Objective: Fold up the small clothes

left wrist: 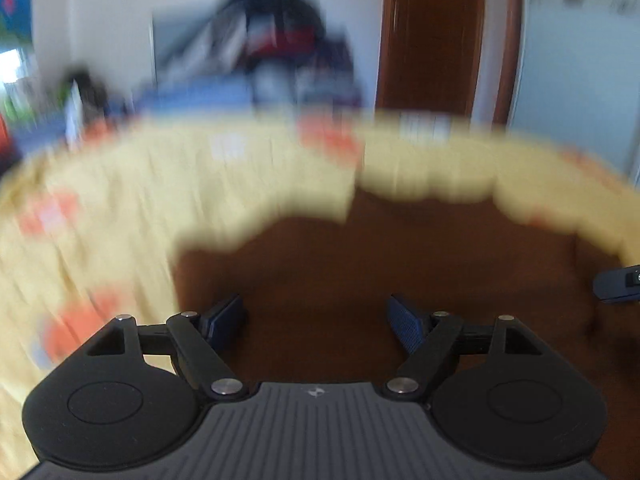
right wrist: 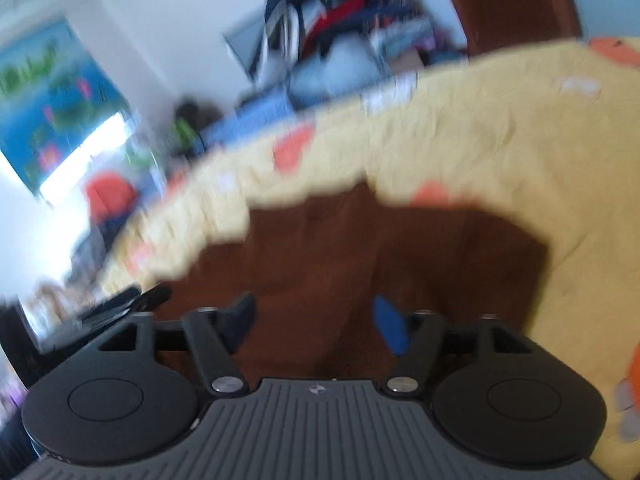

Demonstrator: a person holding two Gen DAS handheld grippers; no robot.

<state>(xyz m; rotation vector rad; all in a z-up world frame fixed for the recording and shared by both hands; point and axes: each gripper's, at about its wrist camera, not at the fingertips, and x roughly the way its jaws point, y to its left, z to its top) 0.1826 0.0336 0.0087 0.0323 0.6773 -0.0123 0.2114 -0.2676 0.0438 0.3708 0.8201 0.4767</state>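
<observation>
Yellow garment (left wrist: 120,200) with orange patches, spread in a wide arc over brown surface (left wrist: 360,280); blurred by motion in both views. In left wrist view, lay far and to the left, curving round to the right edge, its near hem ragged against the bare brown. In right wrist view, same yellow garment (right wrist: 500,140) arched from far left to near right, sweeping down past the right side of the tool. Left gripper (left wrist: 316,320) stood wide, blue pads (left wrist: 404,324) apart, nothing between them but brown surface; not touching the cloth. Right gripper (right wrist: 312,324) likewise spread wide and empty, fingers (right wrist: 390,326) over bare brown, cloth just beyond and beside. Dark tip of the other tool (left wrist: 618,284) seen at the right edge of the left view. Far behind, heap of dark, red and blue clothes (right wrist: 340,12) piled against pale wall, whether in a basket or a bin could not be told. Wooden door (left wrist: 432,32) far right.
</observation>
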